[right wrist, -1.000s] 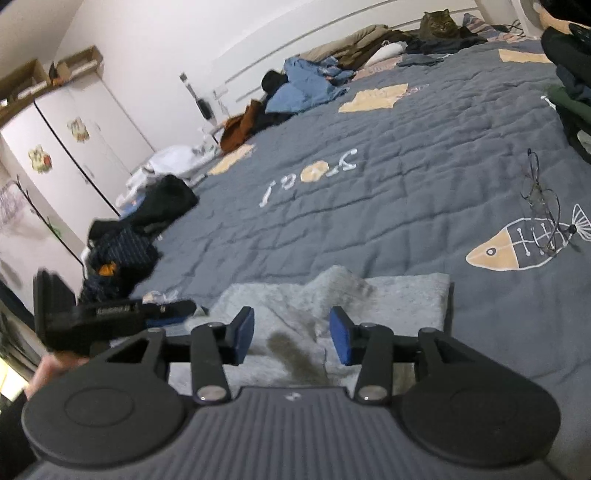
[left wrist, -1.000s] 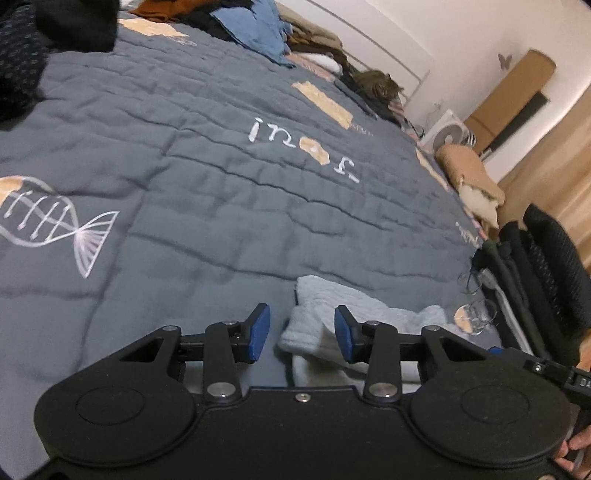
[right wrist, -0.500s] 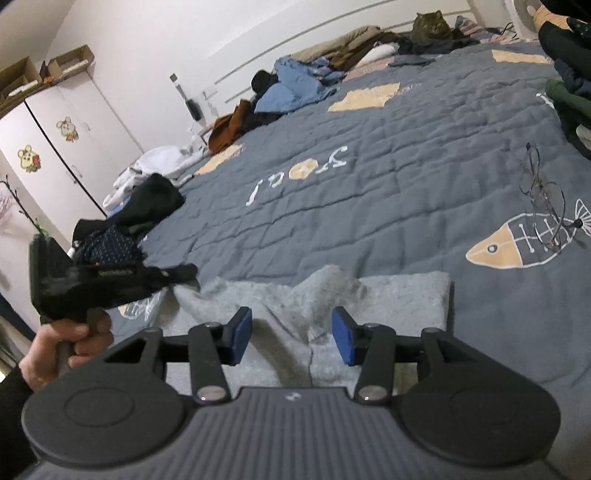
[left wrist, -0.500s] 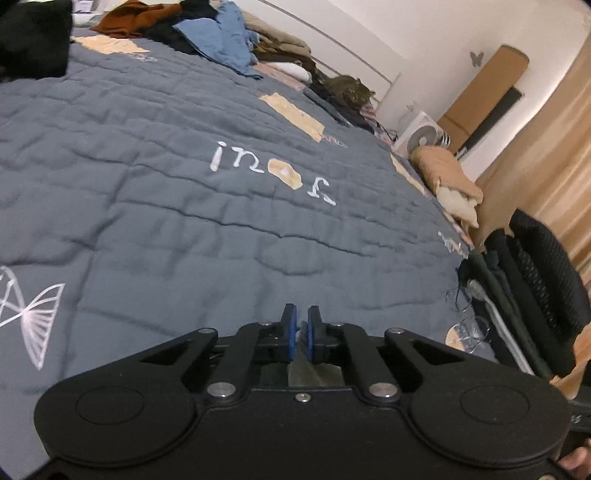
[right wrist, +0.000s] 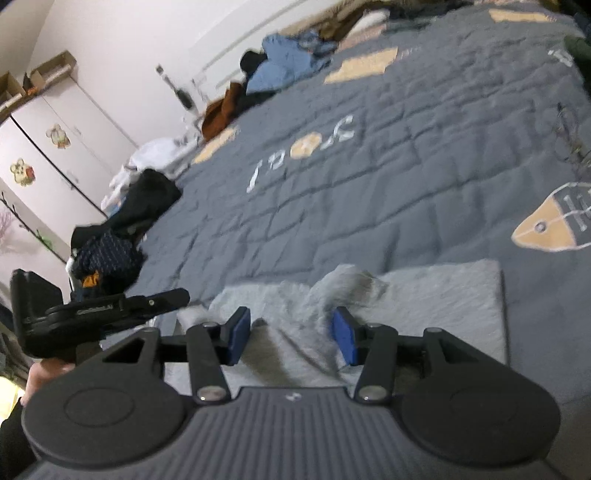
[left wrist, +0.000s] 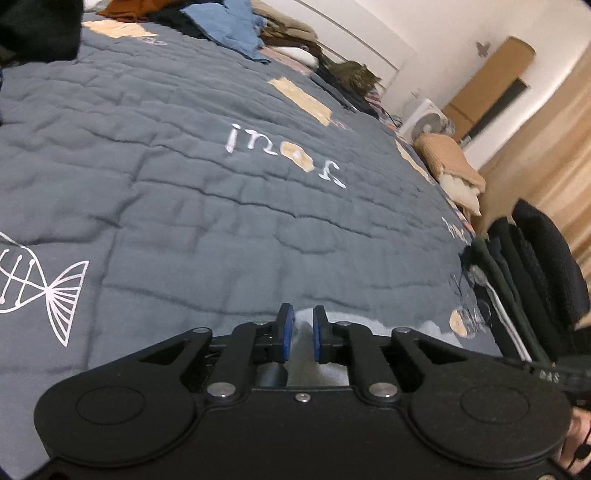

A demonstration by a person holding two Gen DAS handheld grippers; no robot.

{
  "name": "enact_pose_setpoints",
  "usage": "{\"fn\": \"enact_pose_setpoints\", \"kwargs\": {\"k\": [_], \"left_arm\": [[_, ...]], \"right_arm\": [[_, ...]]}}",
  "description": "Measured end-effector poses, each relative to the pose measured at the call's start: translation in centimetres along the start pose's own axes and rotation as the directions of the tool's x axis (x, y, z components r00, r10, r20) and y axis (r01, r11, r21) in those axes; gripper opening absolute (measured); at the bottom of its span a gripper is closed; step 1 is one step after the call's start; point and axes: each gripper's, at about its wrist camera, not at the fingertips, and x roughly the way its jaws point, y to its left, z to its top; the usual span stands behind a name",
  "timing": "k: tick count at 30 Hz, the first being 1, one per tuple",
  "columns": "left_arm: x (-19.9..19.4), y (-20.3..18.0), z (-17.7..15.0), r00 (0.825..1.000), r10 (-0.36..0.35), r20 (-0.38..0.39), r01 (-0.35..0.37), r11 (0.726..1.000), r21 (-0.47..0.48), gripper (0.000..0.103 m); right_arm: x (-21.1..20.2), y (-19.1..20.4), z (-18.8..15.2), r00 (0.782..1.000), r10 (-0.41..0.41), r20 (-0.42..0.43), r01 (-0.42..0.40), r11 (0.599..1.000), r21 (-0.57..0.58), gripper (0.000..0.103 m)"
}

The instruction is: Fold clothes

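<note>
A light grey fleece garment lies partly folded on the grey quilt, with a raised ridge in its middle. My right gripper hangs open just over it, the ridge lying between its blue pads without touching them. In the left wrist view only a strip of the garment shows past the tool. My left gripper has its jaws a narrow gap apart and opening, with pale cloth seen in the gap. A hand holds the left tool's black body at the garment's left end.
Eyeglasses lie on the quilt near a stack of dark folded clothes at the right edge. Loose clothes are heaped along the far end. Another dark pile sits on the left edge, by a white wardrobe.
The left jaws shut on the garment's edge, then parted again to a narrow gap. The right gripper moved forward and lower over the garment, still open; its view is now blurred.
</note>
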Motion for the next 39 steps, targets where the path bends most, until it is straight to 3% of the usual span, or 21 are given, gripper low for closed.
{"fn": "enact_pose_setpoints", "kwargs": {"k": [2,7,10,12,14,16,19,21,23,26,29,31,32,33,34,39], "left_arm": [[0.0,-0.2,-0.4,1.0,-0.002,-0.013,0.002,1.0,0.021,0.029],[0.1,-0.4,-1.0,0.999,-0.005,-0.035,0.007,0.999,0.044,0.03],[-0.1,-0.2,-1.0,0.999,-0.011,-0.035,0.013,0.999,0.045,0.03],[-0.2,-0.1,-1.0,0.999,-0.015,-0.034,0.017,0.999,0.044,0.03],[-0.2,-0.2,-1.0,0.999,-0.017,-0.037,0.019,0.999,0.049,0.03],[-0.3,-0.3,-1.1,0.999,-0.017,-0.036,0.019,0.998,0.055,0.03],[-0.5,-0.4,-1.0,0.999,-0.024,-0.027,0.026,0.998,0.06,0.03],[-0.7,-0.4,-1.0,0.999,-0.028,-0.016,0.029,0.998,0.052,0.03],[-0.8,-0.4,-0.9,0.999,-0.033,-0.008,0.033,0.998,0.047,0.03],[-0.7,-0.5,-1.0,1.0,-0.029,-0.001,0.029,0.998,0.059,0.04],[-0.3,-0.5,-1.1,0.999,-0.033,0.014,0.031,0.997,0.073,0.044],[0.3,-0.4,-1.1,0.999,-0.035,0.004,0.034,0.997,0.072,0.039],[0.7,-0.3,-1.2,0.999,-0.036,-0.009,0.037,0.997,0.065,0.031],[1.2,-0.1,-1.2,0.999,-0.038,-0.023,0.039,0.998,0.057,0.014],[1.6,0.0,-1.3,0.998,-0.041,-0.037,0.042,0.998,0.048,0.009],[0.7,-0.2,-0.9,0.996,-0.043,0.077,0.038,0.997,0.063,0.004]], "right_arm": [[0.7,0.5,-0.1,0.999,0.001,-0.045,-0.002,1.0,-0.014,0.049],[0.8,1.7,-0.2,0.994,0.006,-0.109,-0.015,0.996,-0.084,0.049],[0.5,2.6,-0.3,0.99,0.037,-0.138,-0.056,0.989,-0.135,0.043],[0.6,3.1,-0.6,0.989,0.018,-0.145,-0.043,0.985,-0.17,0.022],[0.9,3.1,-0.6,0.987,0.007,-0.162,-0.033,0.986,-0.163,0.011],[0.7,3.1,-0.4,0.992,-0.001,-0.129,-0.02,0.987,-0.158,0.007],[-0.6,3.0,0.4,1.0,0.004,-0.008,-0.005,0.99,-0.138,0.006],[-1.8,2.5,1.0,0.993,-0.022,0.119,0.035,0.994,-0.108,0.006],[-2.1,1.7,1.2,0.98,-0.058,0.193,0.072,0.995,-0.066,0.006],[-1.1,0.7,0.9,0.979,-0.095,0.181,0.104,0.994,-0.038,0.006],[0.7,0.5,0.5,0.991,-0.112,0.071,0.115,0.992,-0.044,0.009],[1.2,0.7,0.3,0.992,-0.114,0.049,0.117,0.991,-0.059,0.009],[1.2,0.8,0.3,0.992,-0.114,0.047,0.117,0.991,-0.066,0.01],[1.2,0.8,0.2,0.992,-0.117,0.051,0.12,0.991,-0.065,0.01],[1.1,0.7,0.2,0.992,-0.112,0.055,0.115,0.991,-0.062,0.01],[0.7,0.6,0.1,0.992,-0.095,0.083,0.099,0.994,-0.046,0.01]]}}
